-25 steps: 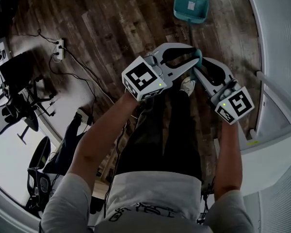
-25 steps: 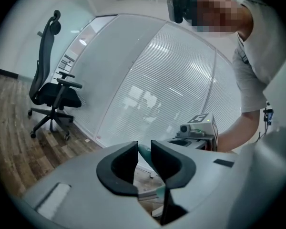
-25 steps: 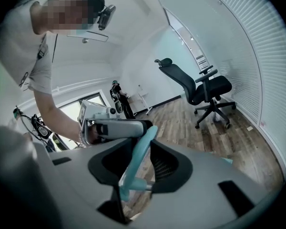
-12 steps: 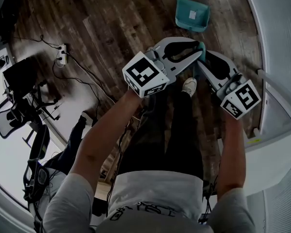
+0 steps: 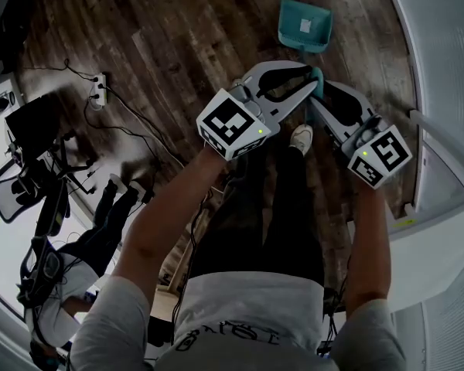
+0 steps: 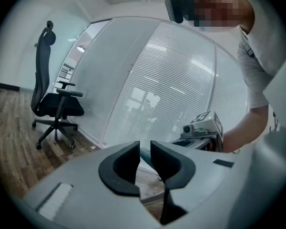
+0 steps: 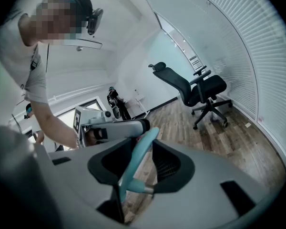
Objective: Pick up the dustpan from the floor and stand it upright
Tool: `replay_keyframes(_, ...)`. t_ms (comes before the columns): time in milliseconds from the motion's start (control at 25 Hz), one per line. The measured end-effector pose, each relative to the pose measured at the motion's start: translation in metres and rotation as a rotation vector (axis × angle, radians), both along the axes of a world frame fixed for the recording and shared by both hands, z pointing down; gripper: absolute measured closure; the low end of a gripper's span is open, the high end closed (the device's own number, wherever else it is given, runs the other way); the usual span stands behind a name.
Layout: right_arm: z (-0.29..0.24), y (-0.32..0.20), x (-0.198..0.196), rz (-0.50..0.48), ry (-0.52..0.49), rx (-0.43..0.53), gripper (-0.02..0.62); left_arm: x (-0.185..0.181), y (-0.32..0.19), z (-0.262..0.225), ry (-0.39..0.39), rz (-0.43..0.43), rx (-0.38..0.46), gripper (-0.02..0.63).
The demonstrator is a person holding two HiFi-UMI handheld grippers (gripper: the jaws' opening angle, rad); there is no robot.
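Note:
The teal dustpan [image 5: 304,25] stands on the wooden floor with its pan down, its thin handle [image 5: 305,59] rising toward me. My left gripper [image 5: 314,79] is shut on the handle's top end; a teal sliver [image 6: 144,154] shows in the narrow gap between its jaws. My right gripper [image 5: 315,99] holds the handle just below. In the right gripper view the teal handle [image 7: 144,144] crosses slantwise between the jaws of the right gripper [image 7: 143,162], touching both pads, and those jaws are opening. The left gripper [image 7: 115,128] meets the handle's tip there.
My shoe [image 5: 299,136] is planted just below the grippers. A glass wall with blinds [image 5: 441,68] runs along the right. A power strip with cables [image 5: 99,87] lies at the left. A black office chair [image 7: 200,92] stands by the blinds, and another person [image 5: 69,277] is at lower left.
Both grippers shifted slightly with the handle, and the pan looks more end-on than a second ago. They have kept still since the middle frame. A person came into view at lower left.

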State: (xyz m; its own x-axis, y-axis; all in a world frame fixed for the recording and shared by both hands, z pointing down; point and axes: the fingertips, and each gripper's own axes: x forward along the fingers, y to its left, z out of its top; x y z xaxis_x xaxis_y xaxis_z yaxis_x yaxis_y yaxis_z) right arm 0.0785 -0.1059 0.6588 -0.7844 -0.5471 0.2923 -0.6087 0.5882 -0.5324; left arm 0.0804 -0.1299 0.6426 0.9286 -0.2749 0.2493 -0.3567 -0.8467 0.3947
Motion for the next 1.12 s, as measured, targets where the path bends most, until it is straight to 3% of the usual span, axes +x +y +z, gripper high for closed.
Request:
replay_keyframes(800,0.001,0.017,0.007,0.013,0.036,0.014,0.469,-0.007,0.010,0.001,-0.010,-0.036,-0.022,0.545)
replay_keyframes(1120,-0.008,0.020,0.019,0.042,0.047,0.031,0.465,-0.002,0.026,-0.001,-0.017,-0.011,-0.024,0.545)
